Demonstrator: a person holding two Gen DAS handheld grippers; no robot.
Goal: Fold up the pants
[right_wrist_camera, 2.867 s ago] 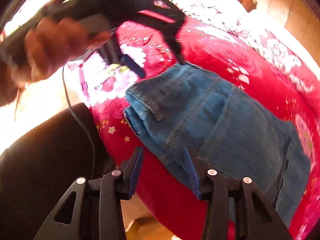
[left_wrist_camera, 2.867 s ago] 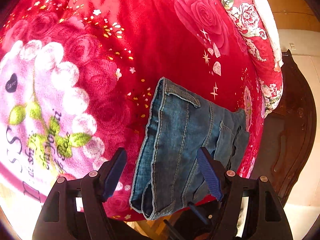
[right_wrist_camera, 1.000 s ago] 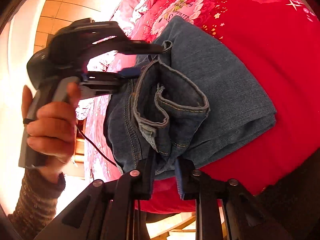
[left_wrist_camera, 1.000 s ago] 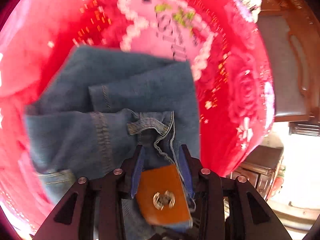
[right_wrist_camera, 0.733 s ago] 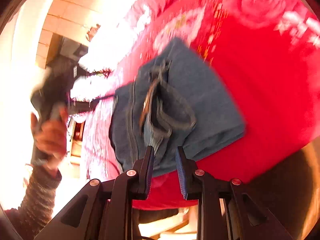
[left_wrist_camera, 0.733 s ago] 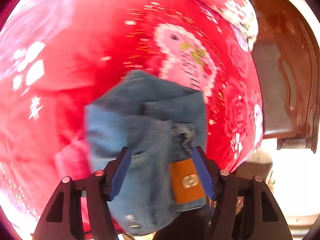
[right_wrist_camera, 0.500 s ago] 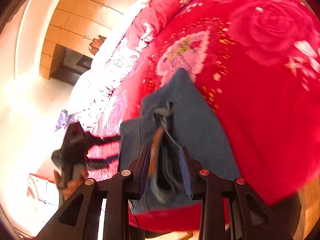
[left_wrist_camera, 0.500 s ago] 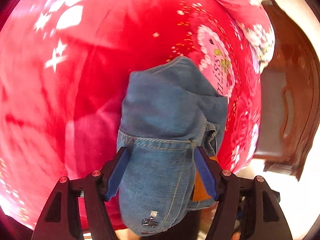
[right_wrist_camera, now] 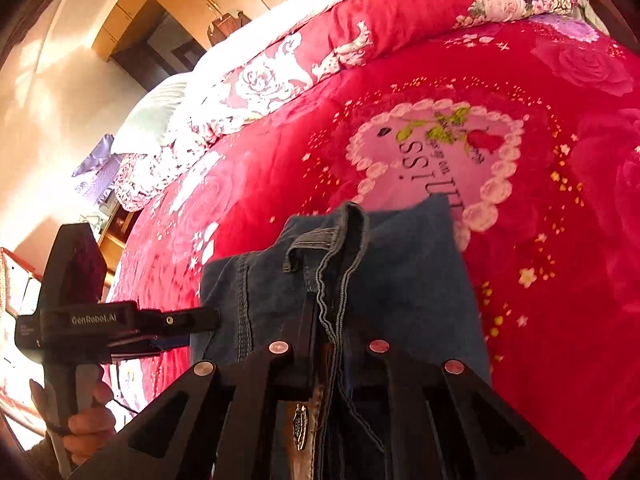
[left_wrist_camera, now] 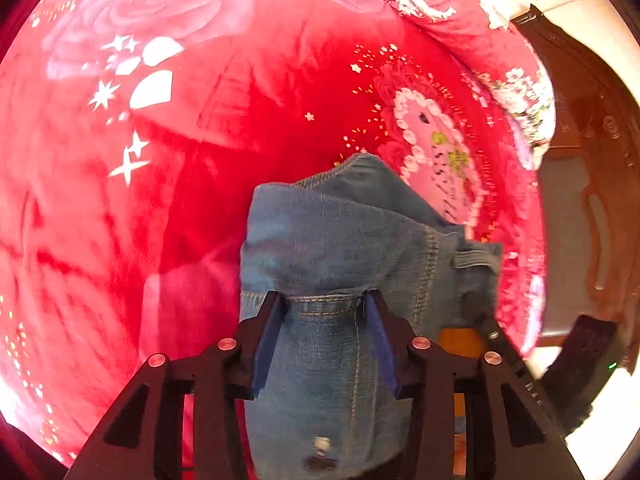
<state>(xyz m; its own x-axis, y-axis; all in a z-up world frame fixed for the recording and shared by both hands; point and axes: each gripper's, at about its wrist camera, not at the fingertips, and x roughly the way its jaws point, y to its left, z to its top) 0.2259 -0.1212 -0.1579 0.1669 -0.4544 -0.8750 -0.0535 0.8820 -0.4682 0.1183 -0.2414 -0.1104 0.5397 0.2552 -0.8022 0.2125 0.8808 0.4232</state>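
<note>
The blue jeans (left_wrist_camera: 340, 232) lie folded into a thick bundle on the red rose blanket (left_wrist_camera: 200, 120), near its pink heart print. My left gripper (left_wrist_camera: 324, 308) straddles the near end of the bundle, its jaws closing with denim filling the gap between the blue pads. In the right wrist view the jeans (right_wrist_camera: 400, 272) show their waistband and a belt loop. My right gripper (right_wrist_camera: 326, 312) is closing tight on the waistband edge, and a brown leather patch (right_wrist_camera: 304, 420) hangs between its arms. The left gripper (right_wrist_camera: 208, 320) reaches into the bundle's left side, held by a hand (right_wrist_camera: 80, 420).
A folded floral quilt (right_wrist_camera: 280, 68) and pillows lie at the bed's far side, with wooden wardrobes (right_wrist_camera: 160, 0) behind. Dark carved wooden furniture (left_wrist_camera: 592, 200) stands past the blanket's right edge. The right tool's black body (left_wrist_camera: 588, 360) shows at lower right.
My left jaws let go of the waistband, opened wide, swung around the bundle and narrowed on its folded end. The right jaws loosened, then pinched the waistband edge.
</note>
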